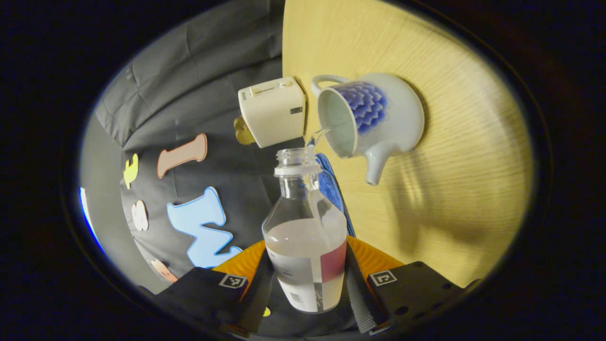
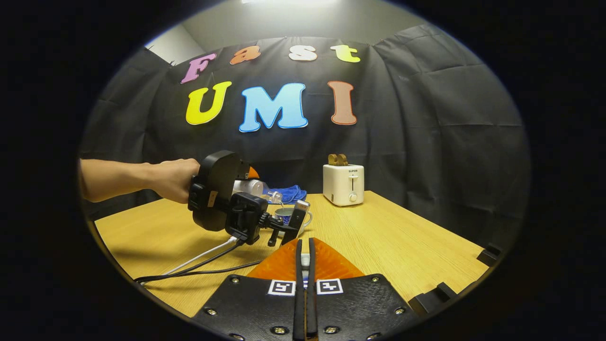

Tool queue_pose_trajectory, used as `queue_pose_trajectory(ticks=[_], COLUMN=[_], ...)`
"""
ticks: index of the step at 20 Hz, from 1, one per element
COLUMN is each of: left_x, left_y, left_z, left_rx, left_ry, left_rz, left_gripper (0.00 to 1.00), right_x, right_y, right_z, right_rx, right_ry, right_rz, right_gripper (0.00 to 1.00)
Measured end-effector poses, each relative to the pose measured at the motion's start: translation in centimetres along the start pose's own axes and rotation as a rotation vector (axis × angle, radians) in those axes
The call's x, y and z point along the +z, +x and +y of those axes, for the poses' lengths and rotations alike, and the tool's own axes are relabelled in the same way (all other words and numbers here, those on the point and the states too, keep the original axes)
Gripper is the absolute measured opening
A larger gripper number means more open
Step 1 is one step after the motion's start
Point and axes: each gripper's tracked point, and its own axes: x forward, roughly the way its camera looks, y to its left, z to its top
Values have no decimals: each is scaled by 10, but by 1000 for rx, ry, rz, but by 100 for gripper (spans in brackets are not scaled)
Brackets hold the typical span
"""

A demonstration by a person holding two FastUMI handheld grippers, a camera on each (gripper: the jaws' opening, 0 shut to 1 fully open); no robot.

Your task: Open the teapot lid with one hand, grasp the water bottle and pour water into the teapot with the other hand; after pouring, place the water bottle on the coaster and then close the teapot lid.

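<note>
Two grippers in use: the left gripper (image 1: 307,279) clamps both fingers on the water bottle (image 1: 305,237), tilted with its mouth at the rim of the open teapot (image 1: 374,118), water running in. The teapot stands on the table (image 2: 378,232) near its back edge, beside the toaster (image 2: 343,184) and blue cloth (image 2: 291,193). The right gripper (image 2: 305,270) has its fingers nearly together on a small pale object, likely the lid, though I cannot tell.

Each gripper (image 2: 305,265) has a black body with silver screws, square black-and-white markers and ribbed orange panels. White and black cables (image 2: 199,265) trail from the left gripper (image 2: 222,196), below a bare forearm (image 2: 113,179).
</note>
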Motion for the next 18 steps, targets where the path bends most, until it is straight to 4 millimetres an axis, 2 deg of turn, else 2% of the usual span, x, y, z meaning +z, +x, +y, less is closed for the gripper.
queue_pose_trajectory(ticks=[10,18], left_x=[-1,-11], left_y=[-3,-3], left_z=[11,19], left_rx=[20,24], left_ry=[92,163], left_rz=[5,20], left_gripper=[87,87], right_x=[-2,-3], right_y=[-1,-1], right_z=[-2,-1], right_rx=[-3,-1], right_ry=[-1,0], right_rz=[4,4], right_gripper=[2,2])
